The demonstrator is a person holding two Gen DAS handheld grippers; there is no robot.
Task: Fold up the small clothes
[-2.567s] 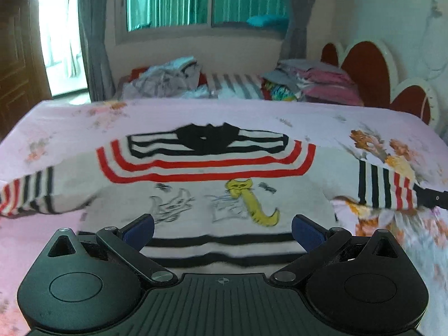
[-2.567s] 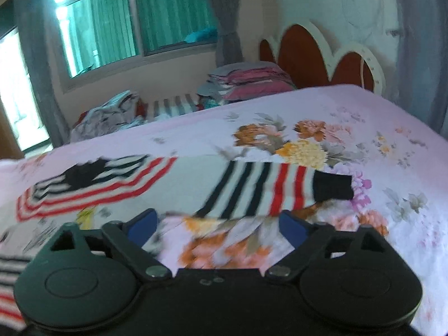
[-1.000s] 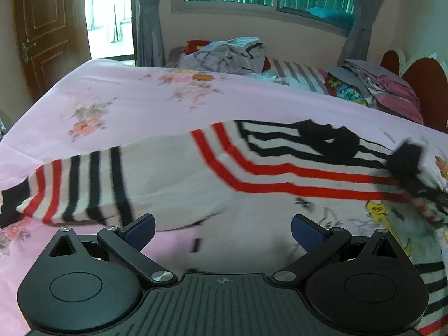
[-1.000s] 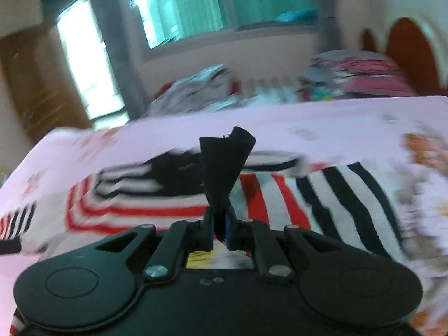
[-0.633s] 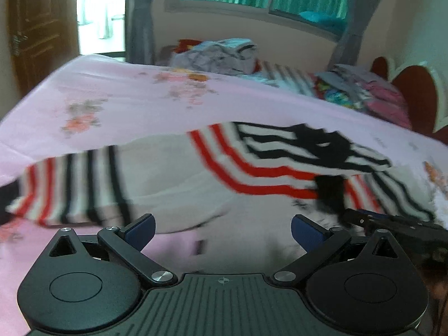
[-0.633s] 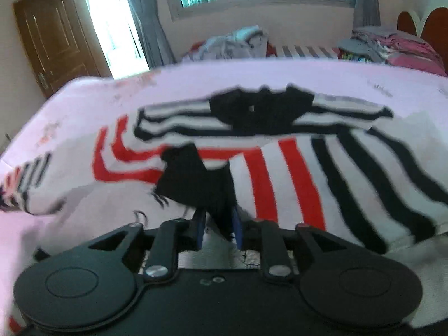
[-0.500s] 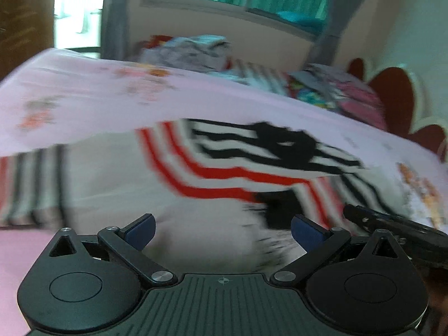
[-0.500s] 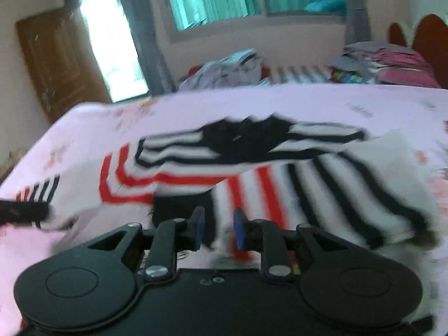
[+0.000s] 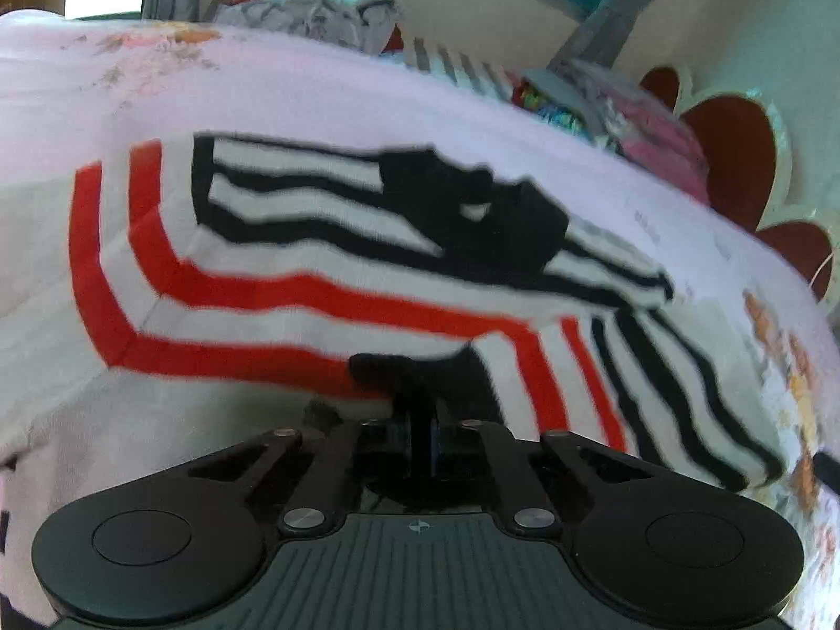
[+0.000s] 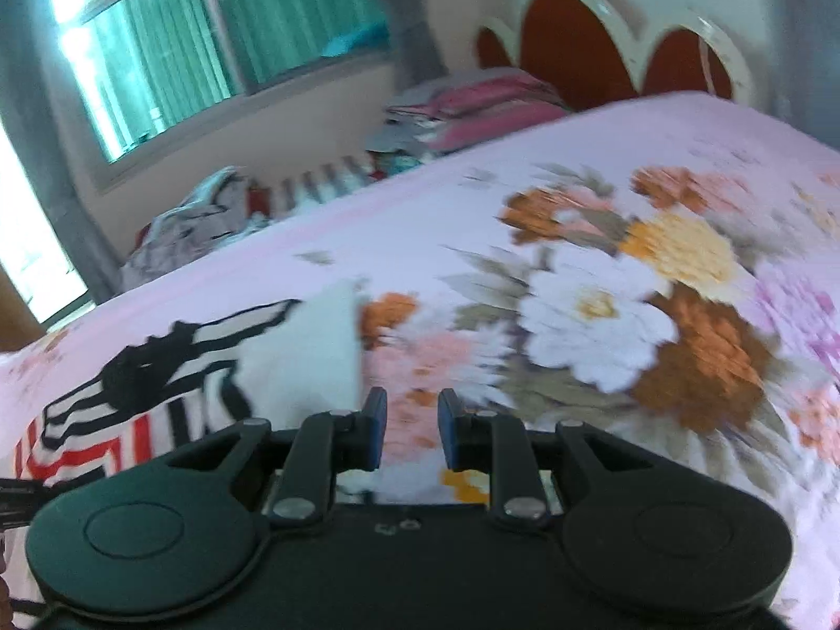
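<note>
The striped sweater (image 9: 294, 283) is lying spread across the lower and middle part of the left wrist view, on the floral bed sheet (image 10: 604, 273); its black collar (image 9: 472, 215) is sitting right of centre. One striped sleeve (image 9: 619, 367) is lying folded inward across the chest at the right of that frame, its black cuff (image 9: 399, 367) ending at the left tongs (image 9: 420, 436). These tongs are pinching shut on that cuff. The right tongs (image 10: 412, 433) are standing slightly parted, holding nothing, and are hovering over bare sheet at the lower centre of their own view, with the sweater's edge at the lower left. Both views are blurring from motion.

Judgement: the sleeve fold appears to be in hand, with the other sleeve and the body fold not yet done.

Risks: pulling the cuff further may drag the sleeve off line and bunch the chest beneath. Lifting it may undo the fold. The knit looks soft and loose, so it may slip from a narrow pinch. Unfolded clothes (image 9: 315, 16) and a folded stack (image 10: 472, 105) are lying at the far edge of the bed, well apart from the work.
</note>
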